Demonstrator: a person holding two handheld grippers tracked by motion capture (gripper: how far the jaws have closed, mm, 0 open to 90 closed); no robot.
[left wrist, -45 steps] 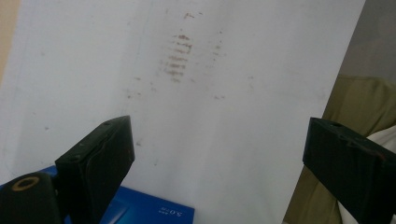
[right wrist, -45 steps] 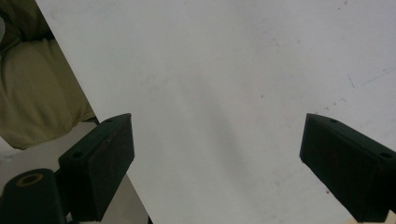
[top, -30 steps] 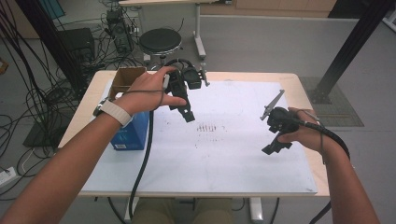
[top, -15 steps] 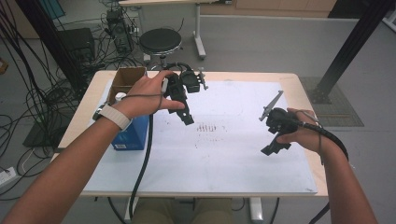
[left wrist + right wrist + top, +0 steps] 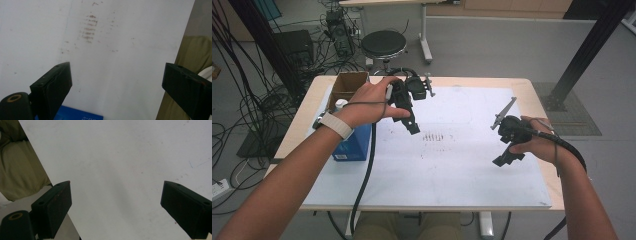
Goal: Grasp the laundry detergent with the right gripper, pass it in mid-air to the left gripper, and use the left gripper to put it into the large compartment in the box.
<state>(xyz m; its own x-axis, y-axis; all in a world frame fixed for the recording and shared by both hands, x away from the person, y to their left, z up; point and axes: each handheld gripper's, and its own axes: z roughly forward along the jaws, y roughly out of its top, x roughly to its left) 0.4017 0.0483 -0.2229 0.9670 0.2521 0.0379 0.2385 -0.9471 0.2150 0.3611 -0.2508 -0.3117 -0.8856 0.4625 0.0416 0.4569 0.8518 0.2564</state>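
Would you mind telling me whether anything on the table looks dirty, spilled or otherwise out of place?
One thing stands out: a patch of short brownish smudges in rows stains the white sheet near its middle, with a few specks scattered around it. The blue box and the cardboard box sit upright at the left edge.

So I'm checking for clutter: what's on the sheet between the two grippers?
In the high view, only a patch of brownish smudge marks on the bare white sheet lies between the left gripper and the right gripper.
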